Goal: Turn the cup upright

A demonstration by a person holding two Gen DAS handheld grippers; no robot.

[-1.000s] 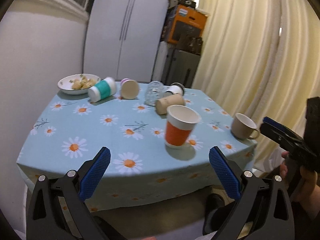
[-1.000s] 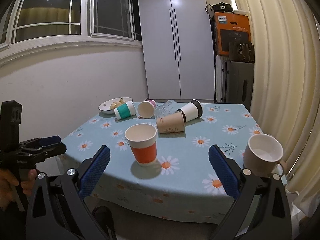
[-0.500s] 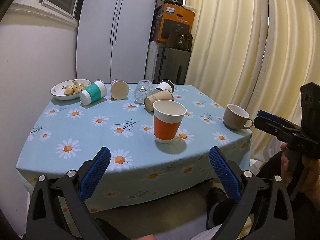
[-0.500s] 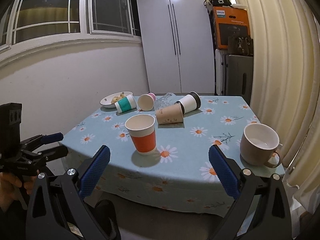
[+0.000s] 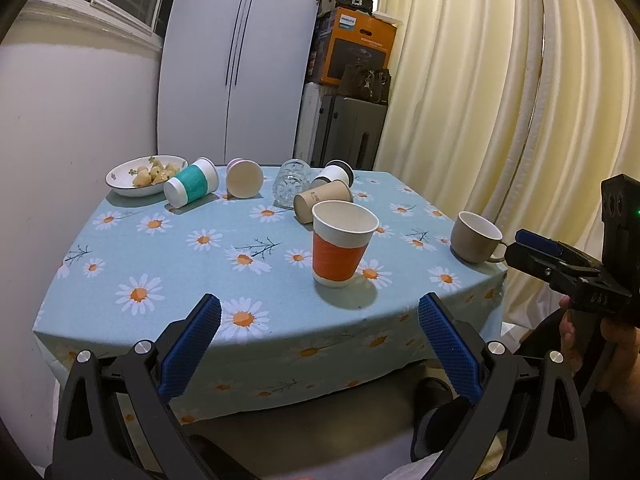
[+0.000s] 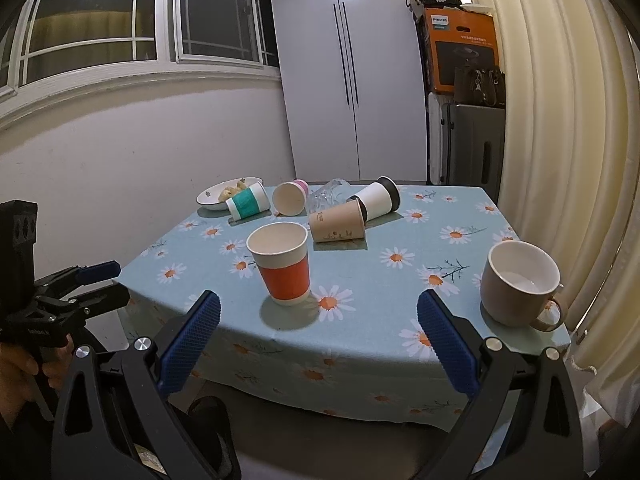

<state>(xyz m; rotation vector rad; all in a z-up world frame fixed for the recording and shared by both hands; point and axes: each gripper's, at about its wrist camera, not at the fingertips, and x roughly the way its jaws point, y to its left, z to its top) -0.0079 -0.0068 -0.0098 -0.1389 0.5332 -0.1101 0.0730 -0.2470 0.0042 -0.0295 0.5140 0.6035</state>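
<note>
Your orange-banded cup stands upright near the front edge of the worktop — mouth up, long axis vertical. Behind it, the brown paper cup lies on its side, mouth toward the left wrist camera. The teal-banded cup, pink cup, clear glass and white cup with dark lid also lie tipped, by the bowl. The beige mug sits upright at the right corner. Your left tongs and right tongs are both spread wide, holding nothing, short of the worktop. Only the right wrist view shows the window — and the mug's inside.
</note>
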